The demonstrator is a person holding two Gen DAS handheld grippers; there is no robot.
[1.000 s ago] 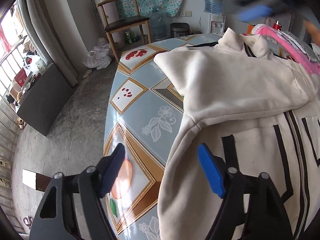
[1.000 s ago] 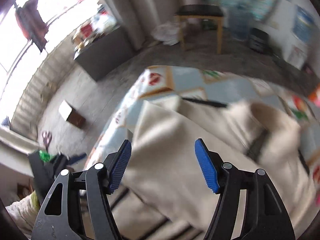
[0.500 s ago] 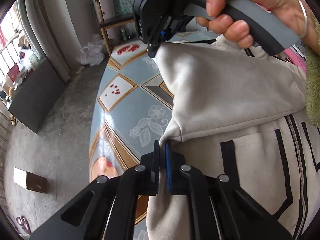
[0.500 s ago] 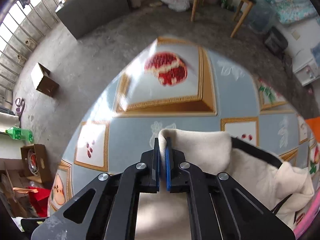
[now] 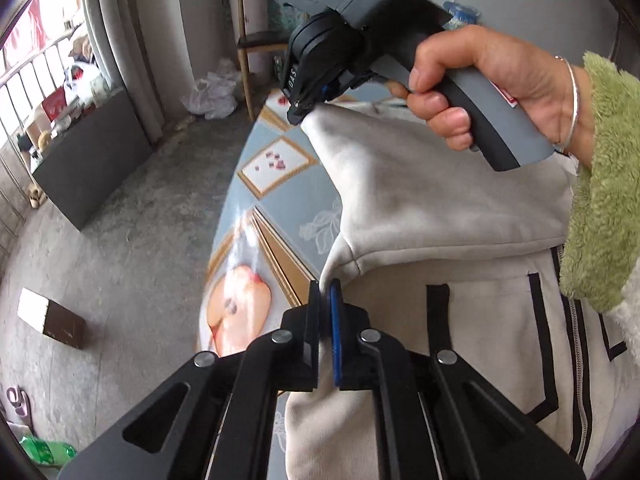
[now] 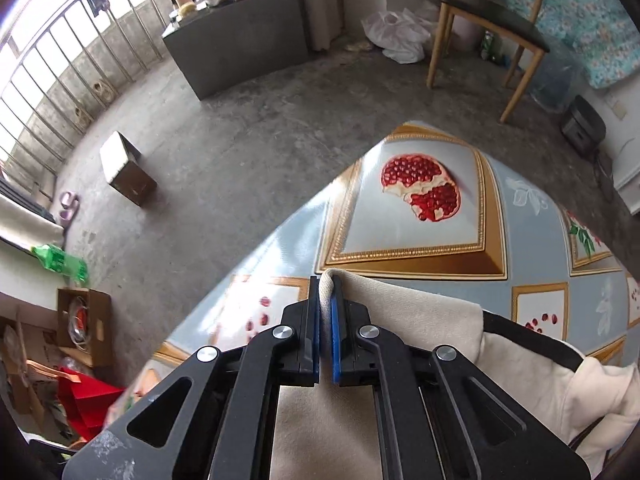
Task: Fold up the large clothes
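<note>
A cream zip jacket [image 5: 432, 216] with black trim lies on a table covered in a blue fruit-print cloth [image 5: 280, 184]. My left gripper [image 5: 325, 292] is shut on the jacket's near left edge, where the folded sleeve meets the body. Farther up the left wrist view, a hand in a green fleece sleeve holds the right gripper [image 5: 304, 114], pinching the cream sleeve end. In the right wrist view my right gripper [image 6: 326, 286] is shut on that cream cuff [image 6: 328, 280], lifted over the cloth [image 6: 520, 240]; more jacket [image 6: 440, 320] trails to the right.
The table edge runs just left of both grippers, with bare concrete floor beyond. A small cardboard box [image 6: 126, 168] sits on the floor, a wooden chair [image 6: 492, 28] and white bags [image 6: 396, 32] stand behind, and a grey cabinet [image 6: 236, 48] lines the window side.
Both grippers were open a second ago and have since closed on the jacket. The right gripper swung in and down to the sleeve end, and the sleeve end has lifted slightly.
</note>
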